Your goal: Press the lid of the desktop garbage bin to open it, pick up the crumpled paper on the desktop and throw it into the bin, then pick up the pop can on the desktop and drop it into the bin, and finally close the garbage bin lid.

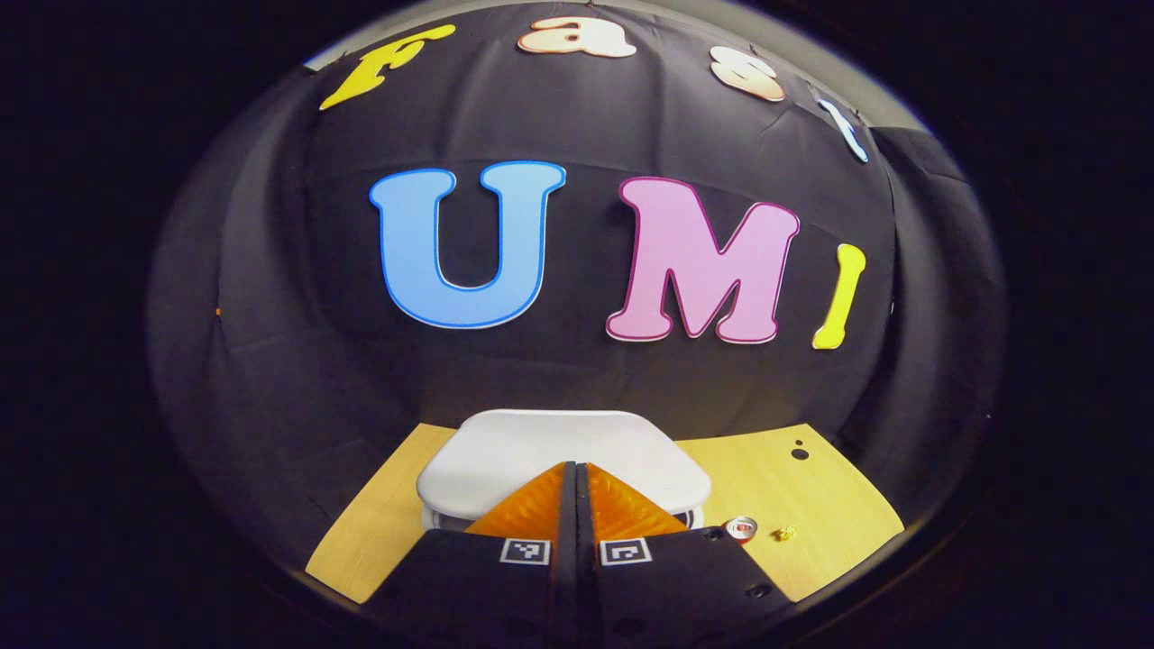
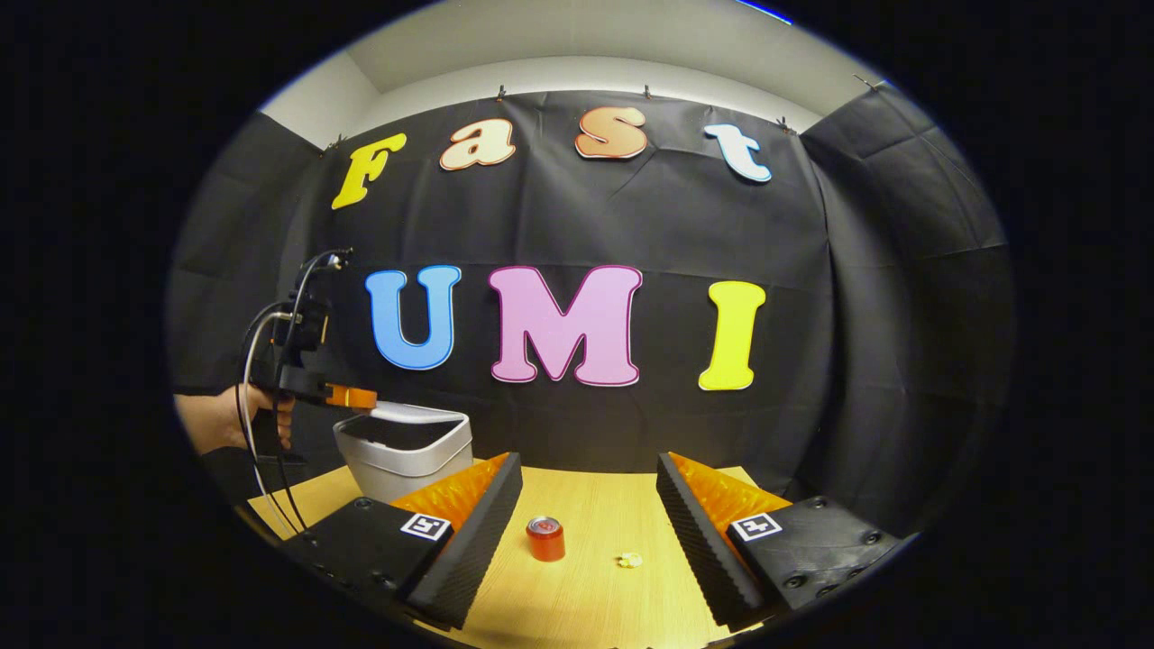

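- I am pressing my left tool (image 1: 577, 505), its fingers clenched together on nothing, down on the near edge of the bin lid (image 1: 563, 451), which sits right under its tip.
- I am keeping the push straight down so the bin (image 2: 403, 460) does not slide on the desk (image 2: 595, 586).
- My right tool (image 2: 586, 532) is hanging released, with the pop can (image 2: 545, 538) and crumpled paper (image 2: 629, 561) between its fingers, just ahead.

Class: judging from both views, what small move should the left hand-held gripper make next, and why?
Probably press down on the lid: the left hand-held gripper, fingers together, sits over the bin, while the can and crumpled paper wait on the desk.
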`<state>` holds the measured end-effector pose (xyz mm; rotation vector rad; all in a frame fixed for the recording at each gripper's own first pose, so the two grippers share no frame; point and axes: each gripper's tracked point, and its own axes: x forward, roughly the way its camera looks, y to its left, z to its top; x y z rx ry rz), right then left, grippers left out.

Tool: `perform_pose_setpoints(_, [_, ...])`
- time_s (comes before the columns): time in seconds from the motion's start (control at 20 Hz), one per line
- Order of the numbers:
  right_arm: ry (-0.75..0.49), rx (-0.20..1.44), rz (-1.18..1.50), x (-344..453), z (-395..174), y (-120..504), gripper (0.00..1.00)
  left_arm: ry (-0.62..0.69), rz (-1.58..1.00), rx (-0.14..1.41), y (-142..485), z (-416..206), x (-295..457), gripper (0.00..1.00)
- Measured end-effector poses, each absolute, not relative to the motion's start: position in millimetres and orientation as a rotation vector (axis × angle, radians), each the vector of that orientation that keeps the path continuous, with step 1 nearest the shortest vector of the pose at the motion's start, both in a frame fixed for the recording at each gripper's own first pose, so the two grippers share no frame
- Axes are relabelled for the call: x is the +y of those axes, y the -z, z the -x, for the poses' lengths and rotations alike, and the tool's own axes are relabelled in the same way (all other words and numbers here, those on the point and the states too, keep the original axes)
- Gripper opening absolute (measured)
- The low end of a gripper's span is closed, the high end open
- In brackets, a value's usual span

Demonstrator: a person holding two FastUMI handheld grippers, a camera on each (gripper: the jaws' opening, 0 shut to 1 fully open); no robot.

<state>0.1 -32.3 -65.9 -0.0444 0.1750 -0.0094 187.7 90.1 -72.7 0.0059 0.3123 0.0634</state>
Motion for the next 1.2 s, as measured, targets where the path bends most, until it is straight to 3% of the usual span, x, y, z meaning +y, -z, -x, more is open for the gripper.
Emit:
perform_pose_setpoints(0.55, [0.011, 0.166, 0.048, -25, 17, 55, 0.96, 0.015, -0.031, 0.073, -18, -93, 21, 0.07])
perform_pose_setpoints(0.6, [0.006, 0.176, 0.053, -23, 19, 59, 0.86, 0.04, -0.044, 0.063, -19, -85, 13, 0.08])
perform_pose_setpoints(0.65, [0.003, 0.186, 0.058, -23, 20, 63, 0.96, 0.062, -0.056, 0.058, -16, -80, 6, 0.16])
perform_pose_setpoints(0.75, [0.005, 0.204, 0.069, -24, 22, 70, 0.96, 0.093, -0.051, 0.052, -14, -68, -7, 0.36])
perform_pose_setpoints(0.8, [0.008, 0.212, 0.074, -26, 22, 73, 0.96, 0.111, -0.036, 0.054, -13, -63, -15, 0.38])
perform_pose_setpoints(0.85, [0.01, 0.219, 0.079, -27, 20, 77, 0.96, 0.119, -0.021, 0.06, -7, -58, -19, 0.5])
perform_pose_setpoints(0.9, [0.003, 0.236, 0.089, -27, 20, 84, 0.96, 0.115, -0.008, 0.06, -4, -53, -20, 0.55])
perform_pose_setpoints(0.95, [-0.001, 0.258, 0.105, -29, 20, 92, 0.96, 0.112, 0.001, 0.06, 1, -51, -21, 0.75])
perform_pose_setpoints(1.05, [-0.011, 0.305, 0.129, -34, 19, 109, 0.96, 0.106, 0.005, 0.072, 9, -44, -22, 0.96])
perform_pose_setpoints(1.2, [-0.032, 0.383, 0.156, -41, 8, 139, 0.96, 0.096, -0.019, 0.094, 18, -36, -23, 0.95])
